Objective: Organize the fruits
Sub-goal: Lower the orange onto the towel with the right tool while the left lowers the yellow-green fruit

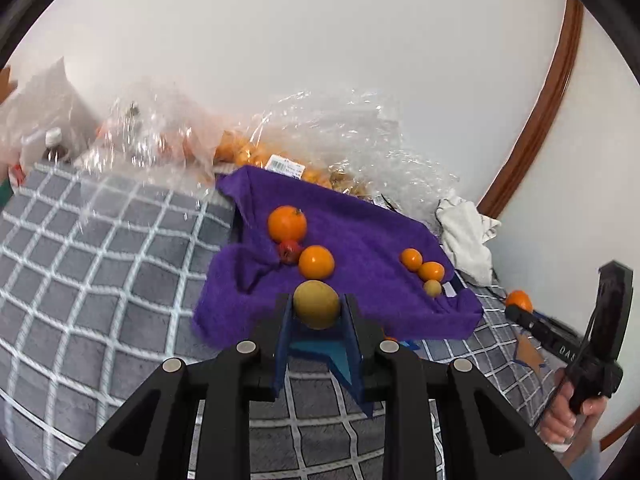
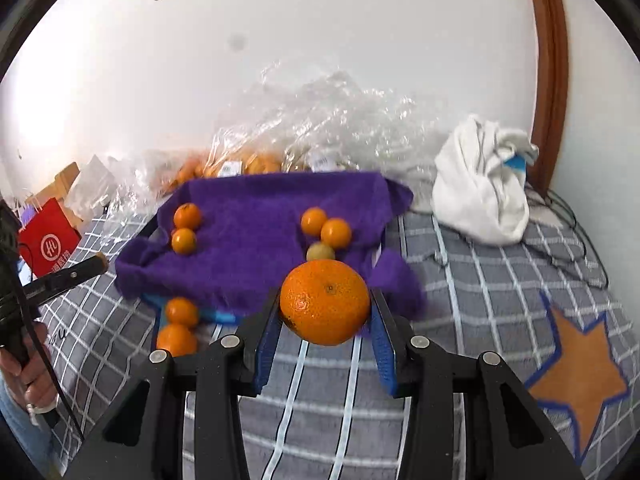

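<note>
My left gripper (image 1: 317,306) is shut on a yellow-green round fruit (image 1: 316,304), held just before the near edge of a purple towel (image 1: 360,240). On the towel lie two oranges (image 1: 287,224) with a small red fruit (image 1: 289,251) at left, and two small oranges (image 1: 411,259) with a small yellow fruit (image 1: 432,288) at right. My right gripper (image 2: 325,309) is shut on a large orange (image 2: 325,302), held above the bed in front of the purple towel (image 2: 256,216). Two more oranges (image 2: 182,312) lie on the bed below the towel's front left edge.
The grey checked bed cover (image 2: 460,280) has an orange star patch (image 2: 576,376). Clear plastic bags with oranges (image 1: 256,152) pile against the white wall. A white cloth bundle (image 2: 480,192) sits at the right, a red paper bag (image 2: 48,240) at the left.
</note>
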Demonstrator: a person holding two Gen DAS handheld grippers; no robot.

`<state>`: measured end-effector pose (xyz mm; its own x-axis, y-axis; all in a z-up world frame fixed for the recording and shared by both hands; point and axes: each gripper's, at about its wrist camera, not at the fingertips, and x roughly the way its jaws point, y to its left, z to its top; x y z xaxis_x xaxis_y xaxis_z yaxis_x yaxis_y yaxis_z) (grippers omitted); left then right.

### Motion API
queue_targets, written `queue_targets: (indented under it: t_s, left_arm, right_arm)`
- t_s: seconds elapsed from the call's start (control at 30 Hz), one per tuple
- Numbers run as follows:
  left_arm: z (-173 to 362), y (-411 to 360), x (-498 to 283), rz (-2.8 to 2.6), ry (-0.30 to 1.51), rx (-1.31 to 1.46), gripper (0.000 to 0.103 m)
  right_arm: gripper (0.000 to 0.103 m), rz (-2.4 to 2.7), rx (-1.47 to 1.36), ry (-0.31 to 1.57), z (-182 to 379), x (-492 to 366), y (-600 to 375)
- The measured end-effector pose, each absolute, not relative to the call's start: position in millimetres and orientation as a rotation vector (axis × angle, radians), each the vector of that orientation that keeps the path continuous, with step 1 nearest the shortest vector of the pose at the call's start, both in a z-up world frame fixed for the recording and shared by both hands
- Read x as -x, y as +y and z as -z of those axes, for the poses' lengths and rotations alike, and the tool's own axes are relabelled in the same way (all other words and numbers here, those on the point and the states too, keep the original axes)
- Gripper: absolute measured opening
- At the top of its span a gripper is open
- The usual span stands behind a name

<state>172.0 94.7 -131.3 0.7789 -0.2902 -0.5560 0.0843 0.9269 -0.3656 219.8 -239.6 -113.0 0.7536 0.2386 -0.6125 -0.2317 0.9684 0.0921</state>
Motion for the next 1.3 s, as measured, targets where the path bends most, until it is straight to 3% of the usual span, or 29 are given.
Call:
queue_targets:
  t_s: [0.2,0.57,1.3]
  left_arm:
    - [113,94,-192,0.197,0.664,0.237,0.023]
    - [149,88,-251,0.118,0.768,0.267,0.023]
    - [173,71,-263,0.128,0.842,0.184,0.024]
  right_arm:
    - [0.042,-0.249,0.007,0.661,104,-235,-238]
    - [0.042,-0.254,-0.025,0.726,135,-282,-231]
    - [0.045,-0.282,-0.058,0.737,164,-289,-233]
